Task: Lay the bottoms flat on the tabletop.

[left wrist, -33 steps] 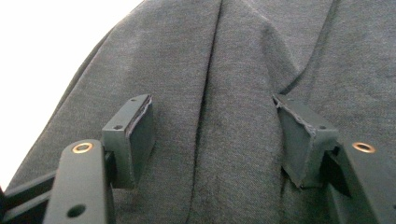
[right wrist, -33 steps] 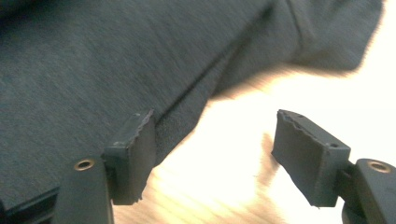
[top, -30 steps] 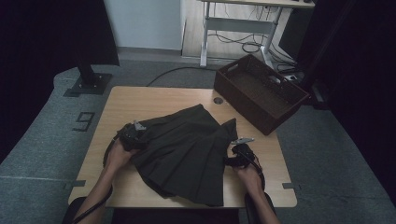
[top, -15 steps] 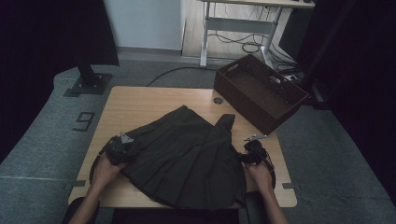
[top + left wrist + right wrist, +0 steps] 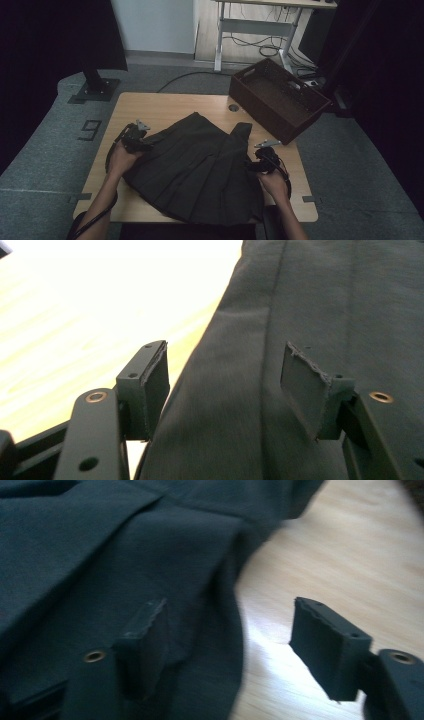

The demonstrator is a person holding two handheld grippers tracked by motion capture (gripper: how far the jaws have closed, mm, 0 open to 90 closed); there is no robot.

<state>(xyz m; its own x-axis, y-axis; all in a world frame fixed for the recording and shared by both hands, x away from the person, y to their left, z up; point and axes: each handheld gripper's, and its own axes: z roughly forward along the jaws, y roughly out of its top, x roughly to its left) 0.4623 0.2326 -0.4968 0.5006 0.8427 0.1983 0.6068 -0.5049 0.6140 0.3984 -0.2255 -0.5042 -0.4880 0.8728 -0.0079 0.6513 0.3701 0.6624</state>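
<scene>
The skirt [image 5: 197, 165] lies flat on the table [image 5: 165, 102], waist away from the person, hem near, between the open left gripper [image 5: 142, 142] and right gripper [image 5: 256, 162], whose jaws have just been opening.

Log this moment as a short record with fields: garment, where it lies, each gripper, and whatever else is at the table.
garment: dark pleated skirt, spread flat
surface: wooden table
left gripper: at the skirt's left edge, jaws apart, edge between them, not pinched
right gripper: at the skirt's right edge, jaws just opened wider, nothing clamped
other: dark brown basket at the table's far right corner
</scene>
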